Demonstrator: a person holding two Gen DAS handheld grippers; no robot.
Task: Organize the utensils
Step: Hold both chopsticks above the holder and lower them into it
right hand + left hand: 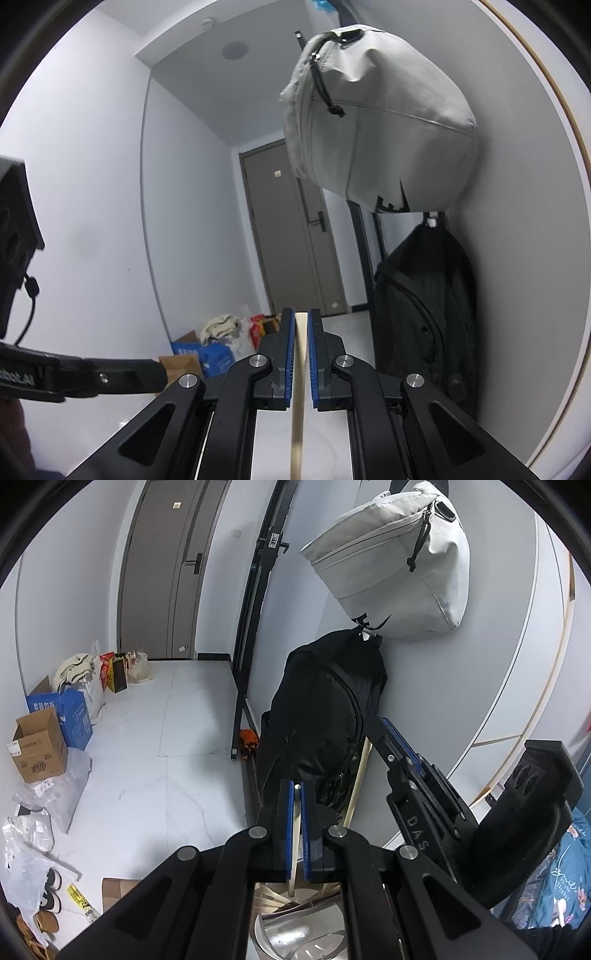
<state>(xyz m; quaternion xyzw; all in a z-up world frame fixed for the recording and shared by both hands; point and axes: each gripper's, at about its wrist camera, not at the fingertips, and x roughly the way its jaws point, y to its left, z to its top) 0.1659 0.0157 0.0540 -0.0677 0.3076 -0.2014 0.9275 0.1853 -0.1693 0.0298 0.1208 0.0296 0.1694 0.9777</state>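
Note:
My left gripper (pixel 296 788) is shut on a pale wooden stick utensil (pixel 294 843), held upright; its lower end runs down toward a shiny metal container (pixel 295 934) that holds several more wooden utensils (pixel 269 899). My right gripper (pixel 301 317) is shut on another pale wooden stick (pixel 298 398), also held upright between the blue pads. In the left wrist view the right gripper (pixel 388 734) shows at the right, with its stick (pixel 356 782) below it. Both grippers point toward the hallway, raised above the table.
A grey bag (pixel 391 561) hangs on the wall over a black jacket (pixel 325 723). A grey door (pixel 166 572) stands at the hallway's end. Cardboard boxes (pixel 40 746), a blue box (pixel 74 712), bags and shoes (pixel 48 893) line the left floor. A black frame (pixel 255 620) leans there.

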